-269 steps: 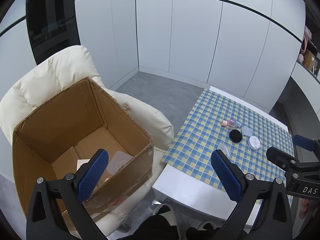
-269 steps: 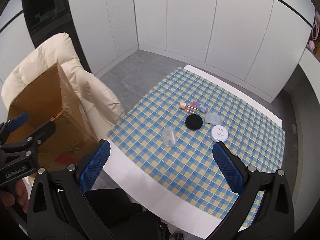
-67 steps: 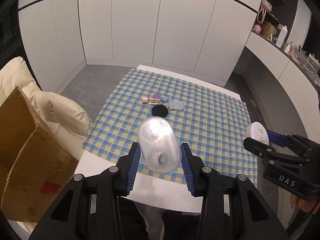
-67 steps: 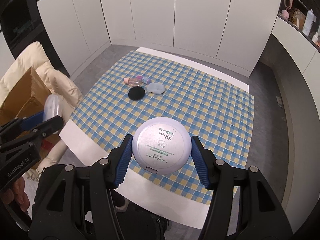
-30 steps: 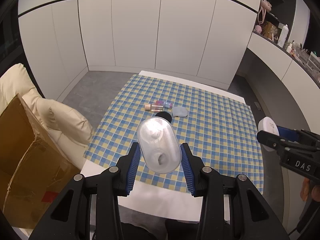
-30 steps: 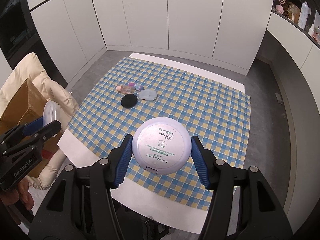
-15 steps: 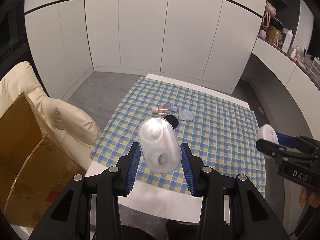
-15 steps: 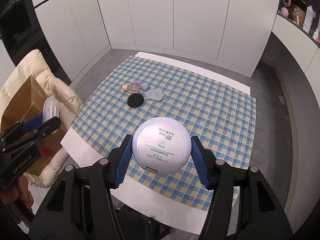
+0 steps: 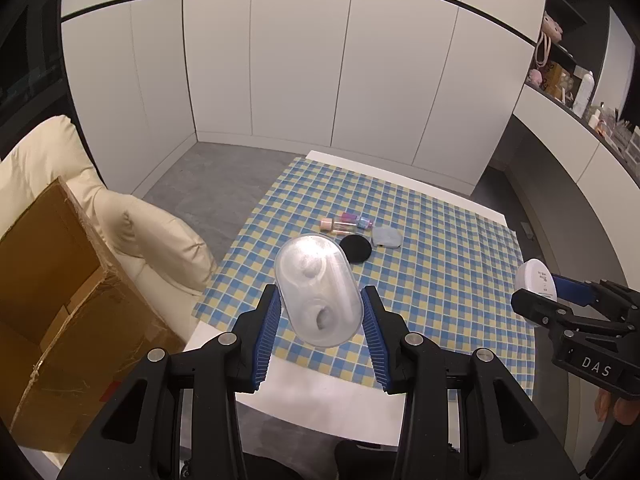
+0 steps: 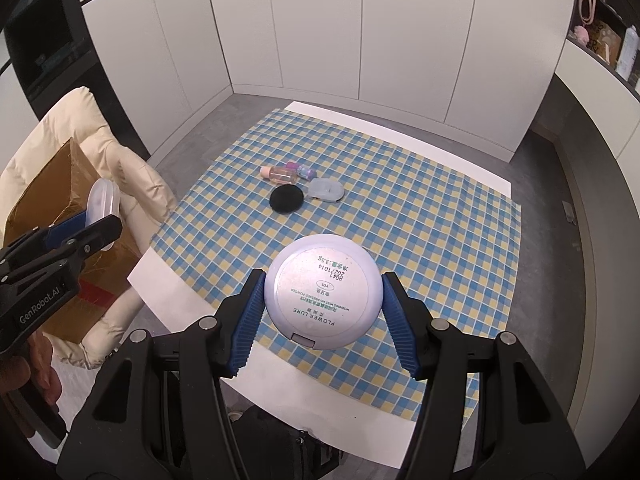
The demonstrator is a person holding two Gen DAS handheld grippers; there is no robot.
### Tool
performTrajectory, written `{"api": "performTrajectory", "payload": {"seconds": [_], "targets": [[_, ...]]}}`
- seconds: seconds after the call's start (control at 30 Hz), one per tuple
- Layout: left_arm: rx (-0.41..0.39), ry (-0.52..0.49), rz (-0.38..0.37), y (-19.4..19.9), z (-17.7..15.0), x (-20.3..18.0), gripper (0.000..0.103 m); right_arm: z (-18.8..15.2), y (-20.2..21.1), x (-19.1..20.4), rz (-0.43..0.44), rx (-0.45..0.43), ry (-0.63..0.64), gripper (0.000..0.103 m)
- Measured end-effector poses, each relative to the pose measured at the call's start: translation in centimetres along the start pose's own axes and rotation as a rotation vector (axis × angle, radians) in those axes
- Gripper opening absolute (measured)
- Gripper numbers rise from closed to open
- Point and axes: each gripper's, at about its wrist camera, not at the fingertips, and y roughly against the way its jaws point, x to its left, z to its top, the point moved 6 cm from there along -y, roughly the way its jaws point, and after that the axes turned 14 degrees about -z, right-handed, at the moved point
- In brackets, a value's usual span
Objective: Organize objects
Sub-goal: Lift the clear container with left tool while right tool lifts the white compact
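Cardboard box (image 9: 60, 300) on the chair is now nearer left; we're carrying both picks over from the bench (image 9: 420, 272): left gripper (image 9: 318, 320) clamps clear oval case (image 9: 318, 288), right gripper (image 10: 322, 312) clamps powder compact (image 10: 322, 290)

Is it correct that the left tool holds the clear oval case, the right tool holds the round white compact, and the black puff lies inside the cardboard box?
Not quite: in the right wrist view the black puff lies on the checkered tablecloth.

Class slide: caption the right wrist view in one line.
Right gripper clamps a round white powder compact above the blue-and-yellow checked tablecloth.
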Motion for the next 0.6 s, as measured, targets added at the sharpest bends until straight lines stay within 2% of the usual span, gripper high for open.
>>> {"api": "performTrajectory", "payload": {"seconds": [0.6], "targets": [[-0.023, 0.043, 0.048, 1.6, -0.1, 4.1, 0.041, 1.6, 0.0, 3.8, 0.021, -0.018, 0.038, 0.06]]}}
